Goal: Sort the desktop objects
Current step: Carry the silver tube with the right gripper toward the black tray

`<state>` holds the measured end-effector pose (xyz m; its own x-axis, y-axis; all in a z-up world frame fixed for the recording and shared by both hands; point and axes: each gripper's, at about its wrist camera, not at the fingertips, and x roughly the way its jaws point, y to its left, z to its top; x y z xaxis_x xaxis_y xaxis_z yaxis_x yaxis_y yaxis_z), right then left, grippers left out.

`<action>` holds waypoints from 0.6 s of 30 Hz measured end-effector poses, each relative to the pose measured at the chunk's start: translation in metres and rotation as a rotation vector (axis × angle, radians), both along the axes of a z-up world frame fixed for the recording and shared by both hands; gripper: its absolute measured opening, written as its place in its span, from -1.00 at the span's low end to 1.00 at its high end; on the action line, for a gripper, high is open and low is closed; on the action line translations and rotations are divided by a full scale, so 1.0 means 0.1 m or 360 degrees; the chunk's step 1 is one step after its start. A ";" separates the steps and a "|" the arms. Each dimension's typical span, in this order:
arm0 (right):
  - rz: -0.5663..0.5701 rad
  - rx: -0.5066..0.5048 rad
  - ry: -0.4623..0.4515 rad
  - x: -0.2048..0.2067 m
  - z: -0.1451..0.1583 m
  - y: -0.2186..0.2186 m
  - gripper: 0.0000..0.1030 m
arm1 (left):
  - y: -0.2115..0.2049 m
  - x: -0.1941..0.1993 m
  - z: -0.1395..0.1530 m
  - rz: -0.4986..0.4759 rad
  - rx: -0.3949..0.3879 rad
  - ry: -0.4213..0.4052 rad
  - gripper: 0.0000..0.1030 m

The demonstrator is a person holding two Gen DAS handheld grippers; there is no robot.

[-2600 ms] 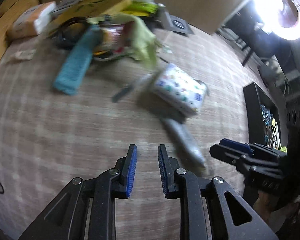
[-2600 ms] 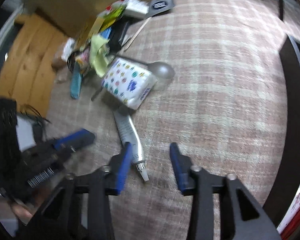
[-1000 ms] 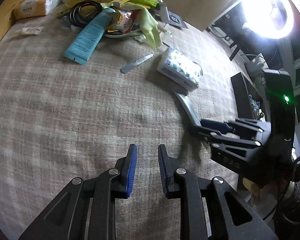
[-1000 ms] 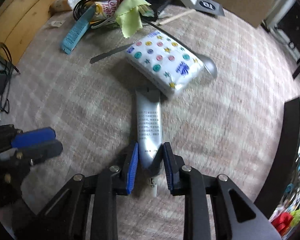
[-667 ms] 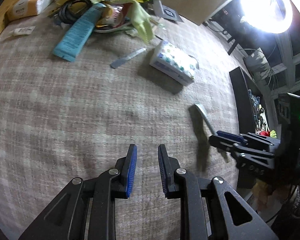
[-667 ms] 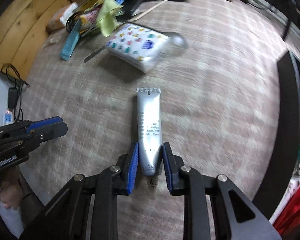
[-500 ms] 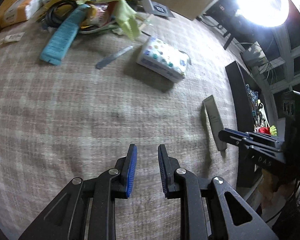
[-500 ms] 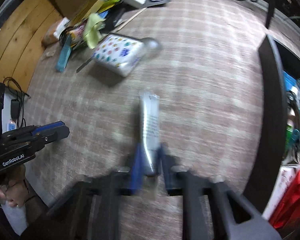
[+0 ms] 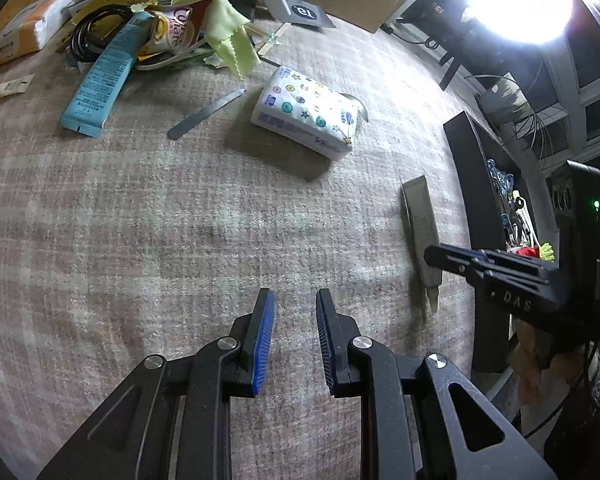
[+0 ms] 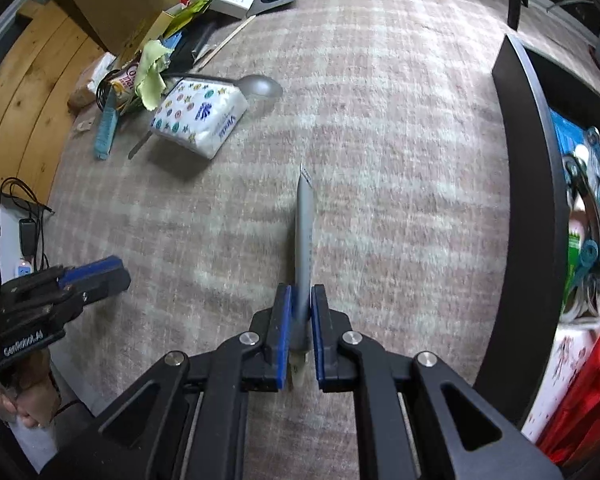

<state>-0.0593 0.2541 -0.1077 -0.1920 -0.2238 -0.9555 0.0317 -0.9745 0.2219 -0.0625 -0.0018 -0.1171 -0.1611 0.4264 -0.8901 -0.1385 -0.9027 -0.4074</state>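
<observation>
A silver tube (image 10: 304,232) is clamped near its cap end between the pads of my right gripper (image 10: 300,312), which is shut on it. The tube points away from the camera, edge-on, above the checked cloth. From the left wrist view the same tube (image 9: 418,220) hangs at the right with the right gripper (image 9: 434,254) on it. My left gripper (image 9: 295,300) hovers over bare cloth, open by a narrow gap with nothing between its pads; in the right wrist view the left gripper (image 10: 100,274) is low at the left.
A spotted tissue pack (image 9: 306,118) lies mid-table beside a metal file (image 9: 206,114) and a light blue tube (image 9: 100,84). A spoon (image 10: 260,88) sits behind the pack. Boxes, a cable and a yellow cloth (image 9: 230,46) are heaped at the far edge. A black bin (image 10: 528,184) stands at the right.
My right gripper closed on the silver tube, lifted it from beside the tissue pack, rolled it edge-on and carried it right towards the black bin. My left gripper drifted slightly, its jaws unchanged.
</observation>
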 end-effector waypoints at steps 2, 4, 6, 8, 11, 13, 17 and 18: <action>0.0011 0.0015 0.0011 -0.08 -0.04 -0.05 -0.81 | -0.04 0.00 0.00 0.0011 0.0002 -0.0003 -0.62; -0.0008 0.0001 0.0008 -0.12 -0.05 -0.06 -0.82 | -0.07 0.00 0.01 0.0025 0.0004 -0.0001 -0.62; -0.0023 -0.0013 0.0027 -0.16 -0.07 -0.11 -0.82 | -0.10 -0.01 0.01 0.0037 0.0002 -0.0002 -0.62; -0.0029 -0.0014 0.0062 -0.14 0.01 -0.07 -0.82 | -0.12 -0.02 0.01 0.0045 -0.0003 -0.0003 -0.62; -0.0038 -0.0003 0.0110 -0.14 0.13 -0.02 -0.82 | -0.13 -0.05 0.02 0.0050 -0.0009 -0.0005 -0.62; -0.0055 -0.0001 0.0144 -0.13 0.26 0.08 -0.83 | -0.10 -0.07 0.03 0.0043 -0.0016 -0.0004 -0.62; -0.0124 0.0011 0.0202 -0.18 0.39 0.26 -0.85 | -0.01 -0.11 0.05 0.0020 -0.0026 0.0006 -0.62; -0.0148 0.0017 0.0216 -0.20 0.41 0.33 -0.99 | 0.00 -0.11 0.05 0.0015 -0.0027 0.0006 -0.62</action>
<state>-0.0788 0.2872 -0.0664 -0.3389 -0.1891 -0.9216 -0.0298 -0.9769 0.2114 -0.0740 -0.0015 -0.1122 -0.1685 0.4097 -0.8965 -0.1312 -0.9108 -0.3915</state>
